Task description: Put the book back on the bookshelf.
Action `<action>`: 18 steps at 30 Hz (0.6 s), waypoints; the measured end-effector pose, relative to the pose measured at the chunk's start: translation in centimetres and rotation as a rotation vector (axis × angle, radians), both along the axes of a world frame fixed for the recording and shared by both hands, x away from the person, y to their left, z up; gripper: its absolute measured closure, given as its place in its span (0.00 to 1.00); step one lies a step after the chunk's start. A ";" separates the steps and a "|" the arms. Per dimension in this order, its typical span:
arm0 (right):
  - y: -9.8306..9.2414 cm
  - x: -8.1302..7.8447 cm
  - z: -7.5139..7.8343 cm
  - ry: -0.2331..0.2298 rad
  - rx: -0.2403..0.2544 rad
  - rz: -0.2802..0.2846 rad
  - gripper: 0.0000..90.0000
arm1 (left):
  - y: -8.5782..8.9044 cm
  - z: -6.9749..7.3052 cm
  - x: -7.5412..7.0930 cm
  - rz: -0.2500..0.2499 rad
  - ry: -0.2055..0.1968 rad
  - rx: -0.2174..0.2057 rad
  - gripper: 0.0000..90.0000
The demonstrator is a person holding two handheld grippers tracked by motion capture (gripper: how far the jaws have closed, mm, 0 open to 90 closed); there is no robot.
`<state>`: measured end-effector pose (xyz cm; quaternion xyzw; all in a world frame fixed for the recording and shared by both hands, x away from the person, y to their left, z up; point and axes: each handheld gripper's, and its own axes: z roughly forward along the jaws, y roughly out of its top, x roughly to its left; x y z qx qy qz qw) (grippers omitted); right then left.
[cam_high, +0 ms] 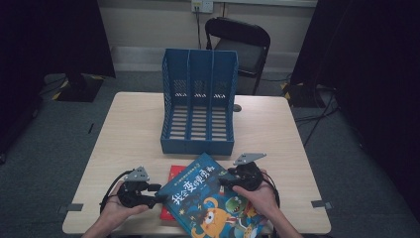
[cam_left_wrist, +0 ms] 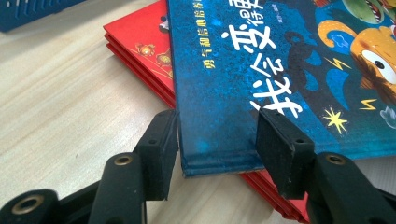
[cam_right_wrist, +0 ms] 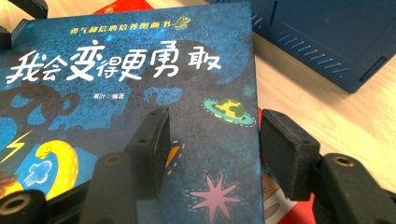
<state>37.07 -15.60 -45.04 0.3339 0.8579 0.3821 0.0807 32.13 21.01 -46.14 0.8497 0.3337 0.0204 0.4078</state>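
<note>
A blue picture book [cam_high: 208,198] with white characters on its cover lies askew on a red book [cam_high: 176,173] near the table's front edge. My left gripper [cam_high: 158,192] reaches the blue book's left corner. In the left gripper view the jaws [cam_left_wrist: 217,135] stand apart around that corner of the blue book [cam_left_wrist: 261,60]: one pad beside its edge, the other over the cover, neither pressing. My right gripper [cam_high: 223,179] is at the book's right edge. Its jaws [cam_right_wrist: 212,140] straddle that edge of the blue book [cam_right_wrist: 116,93], one over the cover, one past it, open.
A blue three-slot file holder [cam_high: 198,144] stands mid-table just behind the books, its slots facing me. The wooden table [cam_high: 133,129] has bare room to the left and right of it. A black folding chair [cam_high: 242,44] stands beyond the far edge.
</note>
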 end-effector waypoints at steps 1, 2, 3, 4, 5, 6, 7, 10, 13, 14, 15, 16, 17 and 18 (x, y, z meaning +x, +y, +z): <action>0.0 0.0 0.0 0.000 0.000 0.000 0.49 | 0.0 0.0 0.0 0.000 0.000 0.000 0.54; 0.0 0.0 0.0 0.002 0.002 0.001 0.49 | 0.0 0.0 0.0 -0.005 0.003 -0.001 0.55; 0.0 0.0 0.0 0.002 0.002 0.001 0.49 | 0.1 0.1 0.0 -0.017 0.003 0.011 0.55; 0.0 0.0 0.0 0.003 0.002 0.000 0.49 | 0.2 0.0 0.0 -0.023 0.000 0.019 0.55; 0.0 0.0 0.0 0.001 0.003 0.001 0.49 | 0.2 -0.1 -0.1 -0.023 -0.001 0.010 0.55; 0.0 0.0 0.0 0.001 0.000 0.001 0.49 | 0.3 -0.1 0.1 -0.025 0.003 0.007 0.56; 0.0 0.0 0.0 0.000 0.002 0.002 0.49 | 0.3 -0.1 0.1 -0.018 0.012 0.002 0.55; -0.1 -0.1 0.1 0.004 -0.002 0.001 0.49 | 0.1 -0.1 0.1 -0.016 -0.007 0.006 0.57; -0.3 -0.3 0.1 -0.002 -0.007 0.000 0.49 | 0.1 -0.1 0.1 -0.008 -0.020 0.013 0.57; -0.4 -0.3 0.1 0.000 -0.005 0.000 0.49 | 0.0 -0.1 0.2 -0.001 -0.019 0.007 0.57; -0.5 -0.4 0.1 -0.001 -0.006 -0.002 0.49 | 0.0 -0.2 0.3 0.003 -0.020 0.005 0.57; -0.8 -0.6 0.1 0.000 -0.007 -0.006 0.49 | -0.1 -0.2 0.6 0.015 -0.018 -0.004 0.57; -0.9 -0.8 0.2 0.001 -0.007 -0.010 0.49 | -0.1 -0.3 0.7 0.017 -0.021 -0.008 0.57; -1.1 -0.9 0.2 0.000 -0.006 -0.012 0.49 | -0.2 -0.3 0.9 0.022 -0.021 -0.011 0.57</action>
